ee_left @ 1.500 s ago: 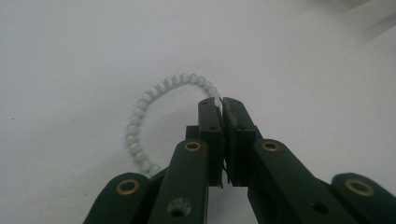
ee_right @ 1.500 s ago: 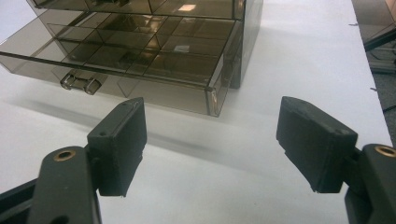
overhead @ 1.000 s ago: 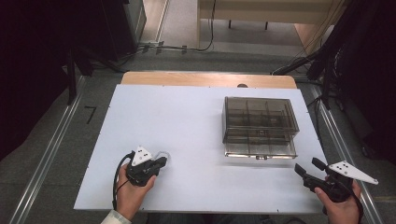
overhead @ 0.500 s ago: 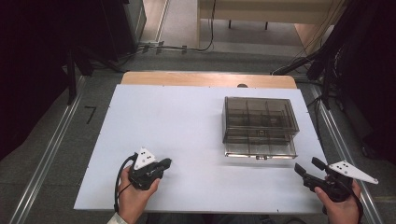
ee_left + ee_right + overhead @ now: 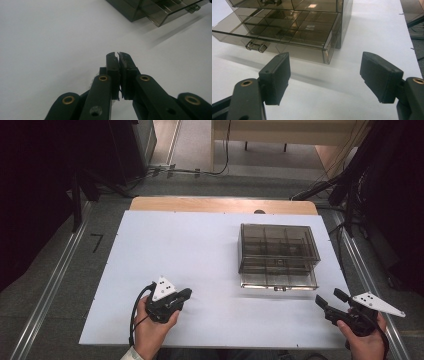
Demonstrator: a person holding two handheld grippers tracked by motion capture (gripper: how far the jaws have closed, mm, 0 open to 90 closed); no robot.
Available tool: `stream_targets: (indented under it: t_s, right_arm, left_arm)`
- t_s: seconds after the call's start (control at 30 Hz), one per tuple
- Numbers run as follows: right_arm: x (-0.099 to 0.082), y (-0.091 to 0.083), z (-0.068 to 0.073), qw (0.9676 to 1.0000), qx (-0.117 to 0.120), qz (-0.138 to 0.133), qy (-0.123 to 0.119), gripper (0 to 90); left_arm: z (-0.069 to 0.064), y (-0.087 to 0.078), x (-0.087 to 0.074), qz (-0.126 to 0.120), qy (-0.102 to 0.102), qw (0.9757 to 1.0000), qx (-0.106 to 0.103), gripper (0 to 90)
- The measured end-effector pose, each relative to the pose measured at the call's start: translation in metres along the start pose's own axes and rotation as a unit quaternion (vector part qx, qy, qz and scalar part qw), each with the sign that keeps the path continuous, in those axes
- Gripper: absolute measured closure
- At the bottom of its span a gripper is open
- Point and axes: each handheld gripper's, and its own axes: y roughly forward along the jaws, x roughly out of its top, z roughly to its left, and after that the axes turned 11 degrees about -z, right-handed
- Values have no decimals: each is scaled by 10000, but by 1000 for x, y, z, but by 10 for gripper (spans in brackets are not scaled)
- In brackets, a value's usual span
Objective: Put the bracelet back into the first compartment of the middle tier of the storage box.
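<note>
Since a second ago, little has shifted: my left hand has slid back a touch toward the near edge of the bench, and the right has held its place. On the left, my left gripper rests low over the bare white surface, jaws pressed together with nothing between them. Further right, toward the far side, stands the smoky clear drawer box; its lower drawer is pulled partway out, a small clasp handle at its front. At the right edge, my right gripper points at that drawer from near by, jaws wide apart and empty. I judge the drawer is next: I'd square up to the handle, come in level, and push or pull straight along its slide so the light box doesn't skid.
</note>
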Motion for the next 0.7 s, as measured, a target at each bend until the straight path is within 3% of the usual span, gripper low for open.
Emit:
stream_targets:
  t_s: [0.7]
  right_arm:
    - [0, 0, 0, 10000, 13, 1, 9, 229]
  left_arm:
    - [-22, 20, 19, -113, 41, 9995, -303, 880]
